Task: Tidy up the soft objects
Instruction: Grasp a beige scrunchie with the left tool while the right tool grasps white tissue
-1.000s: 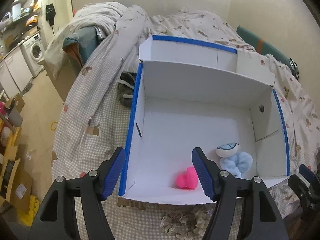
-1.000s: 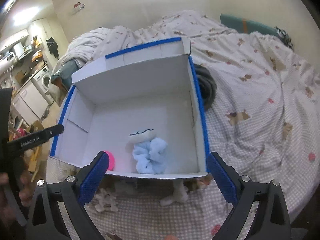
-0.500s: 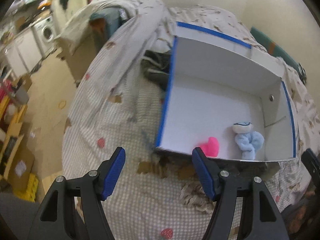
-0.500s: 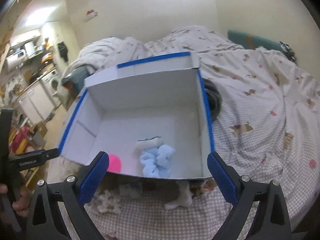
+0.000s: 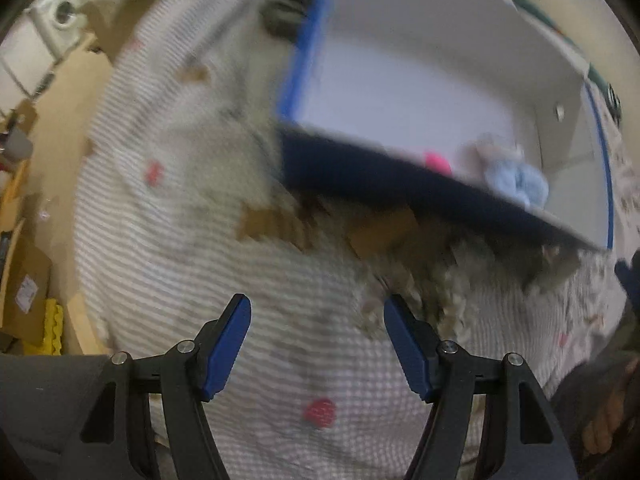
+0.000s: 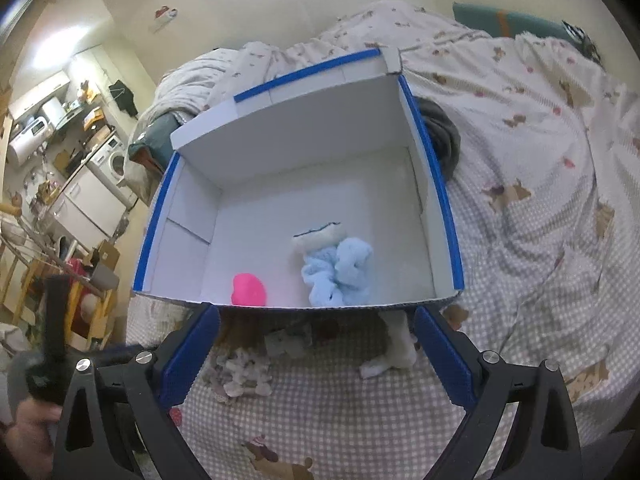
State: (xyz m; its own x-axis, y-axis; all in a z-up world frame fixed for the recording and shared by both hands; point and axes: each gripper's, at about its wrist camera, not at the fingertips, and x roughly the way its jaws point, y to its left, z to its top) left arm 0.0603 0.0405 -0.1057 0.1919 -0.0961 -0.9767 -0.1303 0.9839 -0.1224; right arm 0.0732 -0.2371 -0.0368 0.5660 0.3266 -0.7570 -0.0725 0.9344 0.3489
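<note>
I have the left gripper (image 5: 316, 344) with its jaws spread and nothing between them, aimed steeply down at the checked bedspread (image 5: 168, 240). Just beyond its right jaw lies a pale frilly soft item (image 5: 432, 300); the left wrist view is blurred, so I cannot name it more closely.

I hold the right gripper (image 6: 316, 356) with its jaws spread wide and empty, tilted down toward the bed in front of the box.

Between and beyond the right jaws, three soft items lie on the bedspread, outside the box:
- a small white frilly piece (image 6: 244, 376), near the left jaw;
- a grey-white piece (image 6: 290, 340), just beside the front wall of the box;
- a white sock-like piece (image 6: 394, 352), near the right jaw.

The white box (image 6: 432, 184) with blue-taped edges stands open on the bed. Inside, near the front wall, lie:
- a pink soft item (image 6: 248, 290);
- a light blue fluffy item (image 6: 338, 272);
- a small white item with a dark edge (image 6: 318, 236), touching the blue one.

Status, as I judge it: three items are stowed; at least three remain on the bed. The task is roughly half done. I judge the left gripper best placed to collect the frilly item beside its right jaw.

A dark garment (image 6: 442, 136) lies beside the right wall of the box; I cannot tell whether it belongs to the task.
</note>
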